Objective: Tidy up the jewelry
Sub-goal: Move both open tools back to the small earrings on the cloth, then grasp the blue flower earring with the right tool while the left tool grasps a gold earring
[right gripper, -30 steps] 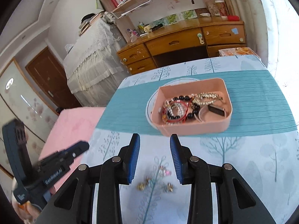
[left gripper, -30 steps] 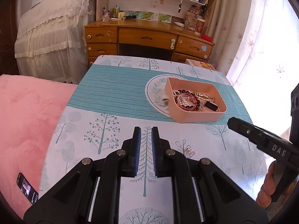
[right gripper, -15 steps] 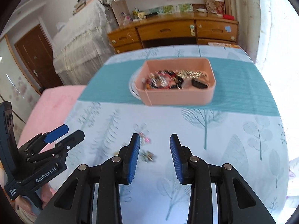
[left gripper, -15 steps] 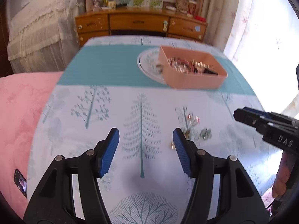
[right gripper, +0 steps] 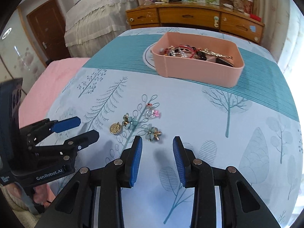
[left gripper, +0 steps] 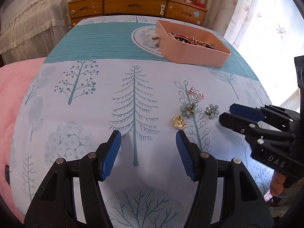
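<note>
Several small jewelry pieces lie loose on the tablecloth: a gold round pendant [left gripper: 178, 122] [right gripper: 115, 128], two teal flower earrings [left gripper: 187, 108] [left gripper: 211, 111] [right gripper: 153, 132] and a pink-and-clear ring piece [left gripper: 196, 95] [right gripper: 153, 112]. A pink tray [left gripper: 191, 51] [right gripper: 197, 72] holding bracelets and chains sits farther back. My left gripper [left gripper: 148, 152] is open and empty, low over the cloth just left of the pendant. My right gripper [right gripper: 157, 157] is open and empty, just before the nearest flower earring. Each gripper shows in the other's view.
A white oval plate [left gripper: 144, 38] lies under the tray's left end. A pink bed cover [left gripper: 13, 87] borders the table's left side. A wooden desk [left gripper: 136, 5] stands behind the table, and a curtain [left gripper: 266, 19] hangs at the right.
Both grippers have dropped lower and nearer to the loose jewelry. The left gripper went from nearly shut to wide open. The right gripper stayed open.
</note>
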Motion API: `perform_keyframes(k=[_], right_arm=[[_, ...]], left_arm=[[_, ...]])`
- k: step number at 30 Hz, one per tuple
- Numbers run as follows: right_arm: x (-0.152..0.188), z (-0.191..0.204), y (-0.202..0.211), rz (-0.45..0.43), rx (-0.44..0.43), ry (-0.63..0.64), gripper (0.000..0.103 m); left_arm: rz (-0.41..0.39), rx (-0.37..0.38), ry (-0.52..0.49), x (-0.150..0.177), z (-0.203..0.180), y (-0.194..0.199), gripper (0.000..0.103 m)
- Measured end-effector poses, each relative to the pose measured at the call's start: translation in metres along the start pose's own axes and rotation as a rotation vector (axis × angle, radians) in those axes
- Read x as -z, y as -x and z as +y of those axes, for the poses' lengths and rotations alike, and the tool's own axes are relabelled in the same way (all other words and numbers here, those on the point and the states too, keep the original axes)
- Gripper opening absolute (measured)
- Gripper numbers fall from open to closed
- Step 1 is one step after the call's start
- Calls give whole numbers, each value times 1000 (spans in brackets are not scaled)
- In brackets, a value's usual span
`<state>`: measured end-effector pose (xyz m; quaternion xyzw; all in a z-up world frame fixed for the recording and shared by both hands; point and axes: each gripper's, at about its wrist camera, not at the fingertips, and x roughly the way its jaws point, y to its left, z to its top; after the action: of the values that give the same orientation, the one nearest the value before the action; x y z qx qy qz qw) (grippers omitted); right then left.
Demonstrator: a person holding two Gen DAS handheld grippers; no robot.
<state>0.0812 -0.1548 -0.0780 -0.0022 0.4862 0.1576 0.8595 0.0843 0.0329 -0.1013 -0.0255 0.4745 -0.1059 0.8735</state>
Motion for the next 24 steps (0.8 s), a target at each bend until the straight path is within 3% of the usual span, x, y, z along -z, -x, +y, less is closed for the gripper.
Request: perform_keyframes(k=[16,24], right_arm=[[-6,17,-34,-23,6,126,34],[-2,22,-37,-50,43,181,19]], left_arm=[[26,61,-10,-16,-8,-16,57],[27,96,1,-28,-13,-22,57]])
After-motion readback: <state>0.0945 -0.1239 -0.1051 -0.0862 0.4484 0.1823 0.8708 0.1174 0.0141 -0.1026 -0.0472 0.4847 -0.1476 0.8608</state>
